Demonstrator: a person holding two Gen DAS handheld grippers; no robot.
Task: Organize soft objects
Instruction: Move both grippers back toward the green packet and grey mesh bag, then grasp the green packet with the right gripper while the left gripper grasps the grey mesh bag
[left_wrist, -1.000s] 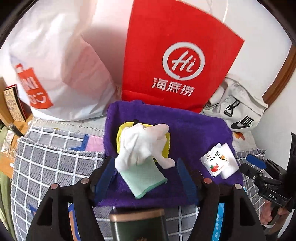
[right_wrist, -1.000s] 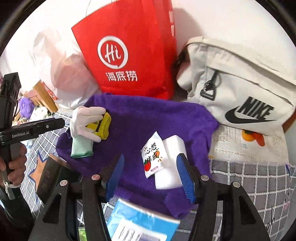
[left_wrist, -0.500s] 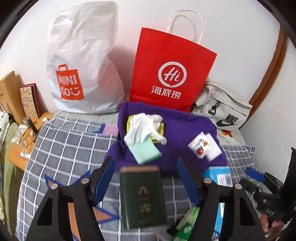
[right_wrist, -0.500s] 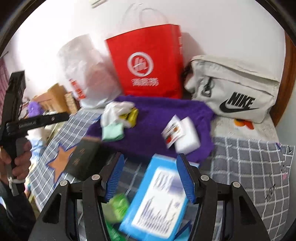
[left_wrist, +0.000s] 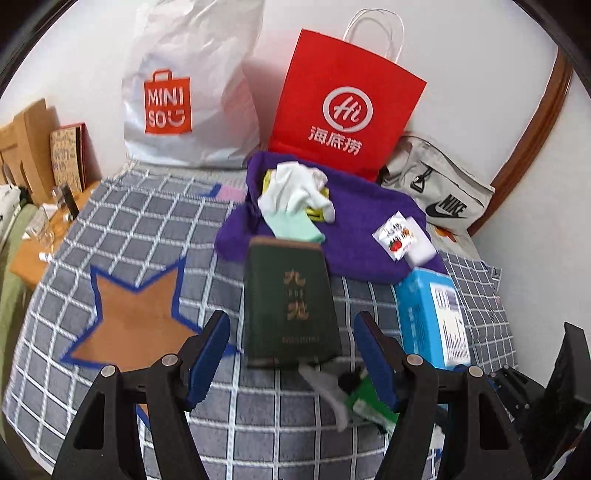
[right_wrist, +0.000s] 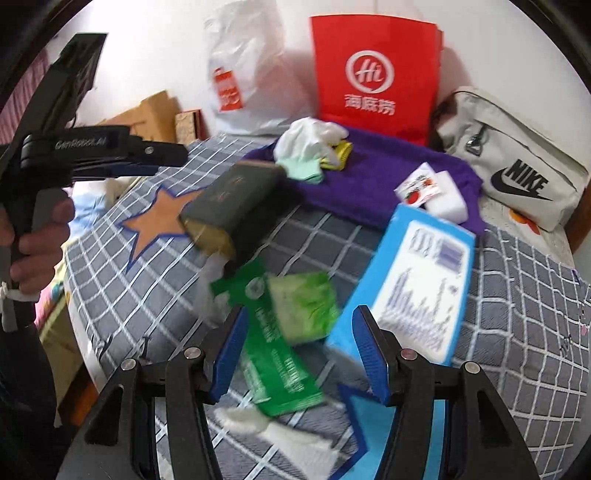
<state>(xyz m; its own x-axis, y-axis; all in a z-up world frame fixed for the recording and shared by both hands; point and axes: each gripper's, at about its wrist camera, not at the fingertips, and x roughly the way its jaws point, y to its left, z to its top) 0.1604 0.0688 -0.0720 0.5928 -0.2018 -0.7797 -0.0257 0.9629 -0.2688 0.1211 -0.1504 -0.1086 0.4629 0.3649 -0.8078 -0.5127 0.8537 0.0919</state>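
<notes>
A purple towel (left_wrist: 362, 218) (right_wrist: 373, 177) lies at the back of the checked bed cover. On it are a white glove with a mint cuff (left_wrist: 295, 192) (right_wrist: 306, 147) over a yellow item (right_wrist: 341, 151), and a small snack packet on a white sponge block (left_wrist: 400, 238) (right_wrist: 432, 192). My left gripper (left_wrist: 291, 354) is open and empty, before a dark green box (left_wrist: 290, 295). My right gripper (right_wrist: 299, 350) is open and empty, above green packets (right_wrist: 291, 317).
A blue-and-white pack (left_wrist: 432, 317) (right_wrist: 417, 280) lies right of the green box (right_wrist: 236, 192). A red paper bag (left_wrist: 347, 103), a white Miniso bag (left_wrist: 192, 92) and a Nike pouch (left_wrist: 439, 195) (right_wrist: 513, 166) stand by the wall. A wooden side table (left_wrist: 40, 229) is at left.
Both grippers have pulled back from the purple towel toward the near side of the bed. The green box, blue pack and green packets have come into view. Both stay open.
</notes>
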